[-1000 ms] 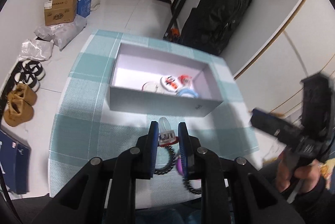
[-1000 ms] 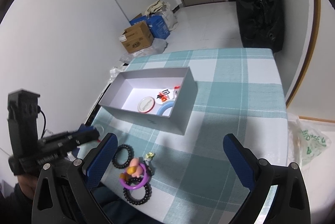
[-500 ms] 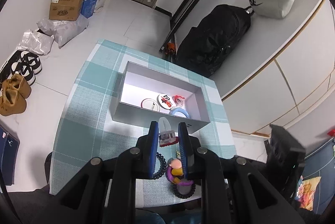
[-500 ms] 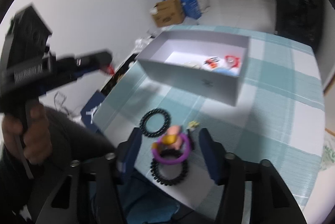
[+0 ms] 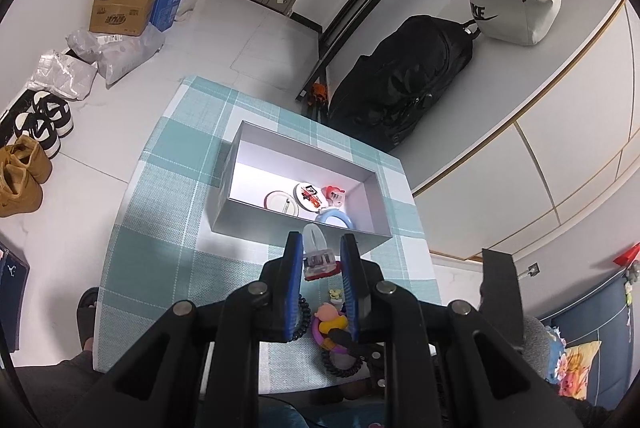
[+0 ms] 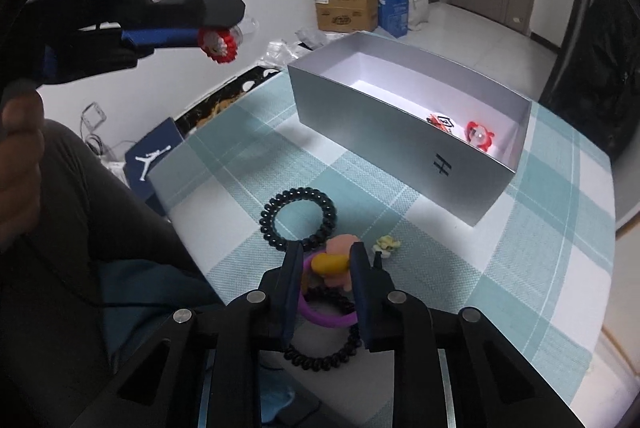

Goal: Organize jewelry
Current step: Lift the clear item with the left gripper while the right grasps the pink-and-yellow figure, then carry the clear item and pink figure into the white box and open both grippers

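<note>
The left gripper [image 5: 318, 262] is clamping a clear-and-red clip [image 5: 318, 260], held high short of the grey box [image 5: 296, 240]; the right gripper [image 6: 326, 270], narrowed, is seemingly pinching the purple ring's charm [image 6: 334, 264].

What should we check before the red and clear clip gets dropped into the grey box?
1. Left hand-held gripper holding the red and clear clip: ok.
2. Clip above the grey box: not ok, short of its near wall.
3. Box open on top: ok.
4. Free space inside box, left part: ok.
5. Right hand-held gripper out of the way, down at the purple ring toy: ok.
6. Right grip firm: cannot tell.
</note>
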Motion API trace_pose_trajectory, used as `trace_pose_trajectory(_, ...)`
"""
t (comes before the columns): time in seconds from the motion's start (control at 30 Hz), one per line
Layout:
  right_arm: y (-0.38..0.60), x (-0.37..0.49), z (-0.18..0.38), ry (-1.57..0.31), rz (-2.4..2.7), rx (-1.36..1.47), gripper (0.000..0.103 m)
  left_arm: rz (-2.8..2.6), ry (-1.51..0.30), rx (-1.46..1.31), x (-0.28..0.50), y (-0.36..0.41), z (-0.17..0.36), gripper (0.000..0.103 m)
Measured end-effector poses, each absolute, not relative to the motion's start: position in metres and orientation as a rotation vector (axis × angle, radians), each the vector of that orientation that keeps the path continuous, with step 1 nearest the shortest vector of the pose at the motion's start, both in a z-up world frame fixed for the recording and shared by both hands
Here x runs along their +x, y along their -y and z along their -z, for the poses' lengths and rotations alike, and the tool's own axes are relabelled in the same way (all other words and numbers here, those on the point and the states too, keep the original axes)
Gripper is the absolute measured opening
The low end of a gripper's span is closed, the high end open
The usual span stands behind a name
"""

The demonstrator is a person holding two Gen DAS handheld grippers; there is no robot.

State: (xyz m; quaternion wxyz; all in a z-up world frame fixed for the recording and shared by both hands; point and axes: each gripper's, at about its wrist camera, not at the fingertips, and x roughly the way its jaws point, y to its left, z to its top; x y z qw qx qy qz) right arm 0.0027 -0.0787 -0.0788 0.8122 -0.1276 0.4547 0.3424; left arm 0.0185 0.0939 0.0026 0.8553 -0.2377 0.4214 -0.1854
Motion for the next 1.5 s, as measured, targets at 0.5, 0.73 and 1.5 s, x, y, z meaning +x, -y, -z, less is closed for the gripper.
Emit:
trace_pose_trajectory(0.5,0.084,0.008,0.072,-0.99,-0.747,-0.194,0.015,0.389,-0.892,-0.486,0.019,-0.092,-0.002,0.014)
trace_pose_trajectory(0.73,0.091,0.013,0.061,-0.966,-0.743,-0.134,0.015,0.373,-0.895,-0.474,0.022,-0.088,0.0,0.014)
trace_pose_trajectory(1.5,0.121,0.068,0.014,-0.876,-0.738,0.152,0.015,0.323,-0.875,-0.426,0.061,-0.067,-0.003,0.014)
